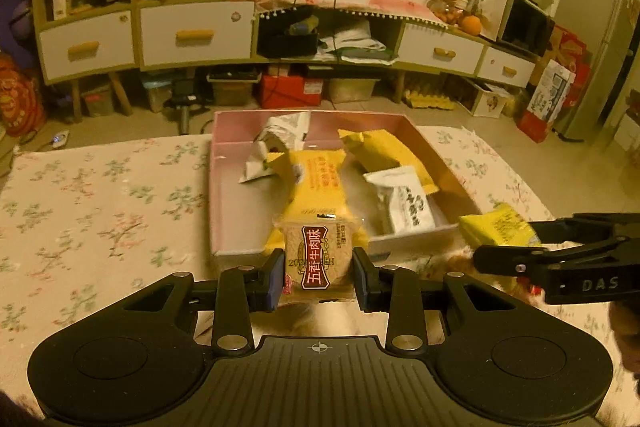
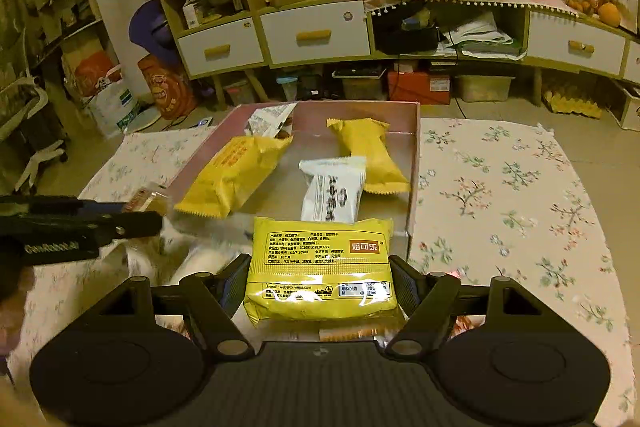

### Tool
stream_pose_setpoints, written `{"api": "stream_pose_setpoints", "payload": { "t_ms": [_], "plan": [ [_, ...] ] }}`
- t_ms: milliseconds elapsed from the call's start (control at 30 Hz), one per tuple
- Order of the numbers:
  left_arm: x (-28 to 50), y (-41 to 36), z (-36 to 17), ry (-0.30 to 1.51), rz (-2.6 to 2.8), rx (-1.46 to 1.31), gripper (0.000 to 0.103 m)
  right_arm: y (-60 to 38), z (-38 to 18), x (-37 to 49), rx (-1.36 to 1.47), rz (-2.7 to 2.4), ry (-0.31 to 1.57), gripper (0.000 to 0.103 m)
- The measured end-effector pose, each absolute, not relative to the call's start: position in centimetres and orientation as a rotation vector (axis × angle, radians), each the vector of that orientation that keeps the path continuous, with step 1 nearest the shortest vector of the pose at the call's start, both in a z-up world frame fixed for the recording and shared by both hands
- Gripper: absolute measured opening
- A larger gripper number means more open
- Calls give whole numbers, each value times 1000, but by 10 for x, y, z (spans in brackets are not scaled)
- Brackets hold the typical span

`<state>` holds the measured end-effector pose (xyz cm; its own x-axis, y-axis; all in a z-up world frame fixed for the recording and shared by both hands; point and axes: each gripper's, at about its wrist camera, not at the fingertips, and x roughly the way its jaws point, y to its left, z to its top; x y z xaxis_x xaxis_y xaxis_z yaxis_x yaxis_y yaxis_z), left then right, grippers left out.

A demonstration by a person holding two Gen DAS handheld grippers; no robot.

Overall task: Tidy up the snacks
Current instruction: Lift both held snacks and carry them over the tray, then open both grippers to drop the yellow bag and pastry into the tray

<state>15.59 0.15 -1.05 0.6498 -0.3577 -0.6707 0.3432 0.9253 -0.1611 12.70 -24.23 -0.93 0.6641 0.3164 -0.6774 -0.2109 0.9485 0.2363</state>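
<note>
Floral cloth [image 1: 100,187] is spread over the table, and the pink box [image 1: 432,143] is set at twelve o'clock from both grippers. A small beef-snack packet [image 1: 318,255] is pinched upright by the left gripper [image 1: 318,275] at the box's near rim. A yellow biscuit pack [image 2: 320,267] is clamped by the right gripper [image 2: 320,281], hovering at the near edge. Inside, two yellow packets [image 2: 236,175] and a white packet [image 2: 332,191] are already lying loose. Trouble is judged likely if both are released together: the crowded near end could let a pack be tipped over the rim.
</note>
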Motion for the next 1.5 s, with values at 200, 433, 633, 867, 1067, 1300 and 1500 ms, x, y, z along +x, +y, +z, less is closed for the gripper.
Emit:
{"api": "stream_pose_setpoints", "payload": {
  "t_ms": [200, 433, 633, 867, 1067, 1300, 1500],
  "plan": [
    [177, -16, -17, 773, -416, 5, 32, -244, -15, 153, 196, 288, 800, 43],
    [196, -29, -24, 775, -411, 19, 32, -244, -21, 175, 214, 276, 813, 43],
    [214, -35, -25, 779, -390, 28, 32, -241, -24, 192, 220, 270, 822, 43],
    [233, -29, -27, 784, -329, 27, 32, -236, -23, 202, 226, 274, 823, 43],
    [239, -25, -31, 792, -310, 37, 32, -231, -25, 209, 227, 283, 829, 43],
    [240, -22, -32, 799, -308, 50, 43, -229, -25, 209, 233, 279, 835, 57],
    [236, -19, -34, 807, -306, 42, 51, -235, -21, 210, 275, 266, 835, 62]
  ]
}}
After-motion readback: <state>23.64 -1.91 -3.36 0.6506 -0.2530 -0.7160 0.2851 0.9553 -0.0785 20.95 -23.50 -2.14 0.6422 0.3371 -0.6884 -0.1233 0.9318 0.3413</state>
